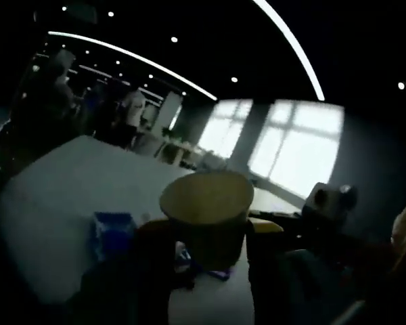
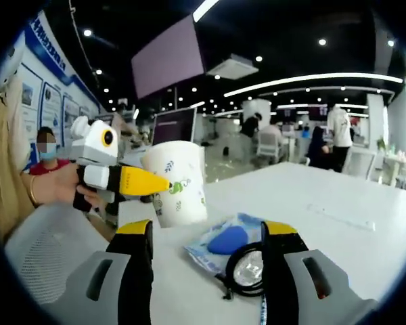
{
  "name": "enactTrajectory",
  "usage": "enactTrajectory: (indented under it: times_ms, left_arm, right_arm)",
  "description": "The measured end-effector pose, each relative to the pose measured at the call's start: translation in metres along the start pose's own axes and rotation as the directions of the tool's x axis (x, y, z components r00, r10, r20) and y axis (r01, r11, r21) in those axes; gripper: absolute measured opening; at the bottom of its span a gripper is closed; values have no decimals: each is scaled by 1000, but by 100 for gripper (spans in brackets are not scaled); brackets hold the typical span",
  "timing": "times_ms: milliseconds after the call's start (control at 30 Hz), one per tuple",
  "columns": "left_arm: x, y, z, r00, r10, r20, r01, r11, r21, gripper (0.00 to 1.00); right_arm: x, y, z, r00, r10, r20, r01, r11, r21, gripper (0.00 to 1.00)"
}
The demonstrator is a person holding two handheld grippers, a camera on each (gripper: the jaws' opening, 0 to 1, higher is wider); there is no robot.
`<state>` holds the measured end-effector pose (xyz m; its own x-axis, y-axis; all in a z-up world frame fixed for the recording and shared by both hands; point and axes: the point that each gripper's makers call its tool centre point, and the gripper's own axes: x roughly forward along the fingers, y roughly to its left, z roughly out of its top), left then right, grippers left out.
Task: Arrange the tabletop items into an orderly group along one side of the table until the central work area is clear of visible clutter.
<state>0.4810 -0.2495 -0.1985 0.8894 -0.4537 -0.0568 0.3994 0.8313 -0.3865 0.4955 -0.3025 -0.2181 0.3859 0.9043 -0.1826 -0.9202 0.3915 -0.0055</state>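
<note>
A white paper cup [image 2: 178, 183] with a small green print, not readable, is pinched by the left gripper [image 2: 164, 184] above the white table [image 2: 325, 203]. The right gripper [image 2: 210, 237] is spread over a blue plastic pouch [image 2: 227, 240] and a black ring [image 2: 247, 271].

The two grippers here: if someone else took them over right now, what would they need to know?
Left gripper: shut on the paper cup, lifted off the white table; the cup's open mouth faces the left gripper view.
Right gripper: open, holding nothing, its jaws over the table.
On the table by the right gripper's jaws: a blue packet and a black ring-shaped item, touching.
Done: cup picked up.
Left: set the cup at one side, then probably move the packet and ring beside it.
</note>
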Motion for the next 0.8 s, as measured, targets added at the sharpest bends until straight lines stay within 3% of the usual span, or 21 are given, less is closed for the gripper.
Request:
enactTrajectory:
  times_ms: [233, 567, 800]
  left_arm:
    - [1, 3, 3, 999, 32, -5, -32, 991, 132, 39]
    - [2, 10, 6, 999, 49, -20, -46, 987, 155, 39]
    - [11, 14, 26, 999, 47, -9, -44, 975, 216, 39]
  right_arm:
    - [-2, -6, -2, 1000, -23, -10, 23, 999, 47, 79]
    - [-5, -13, -3, 999, -46, -19, 48, 994, 94, 87]
    - [-7, -19, -3, 998, -67, -18, 68, 992, 106, 87]
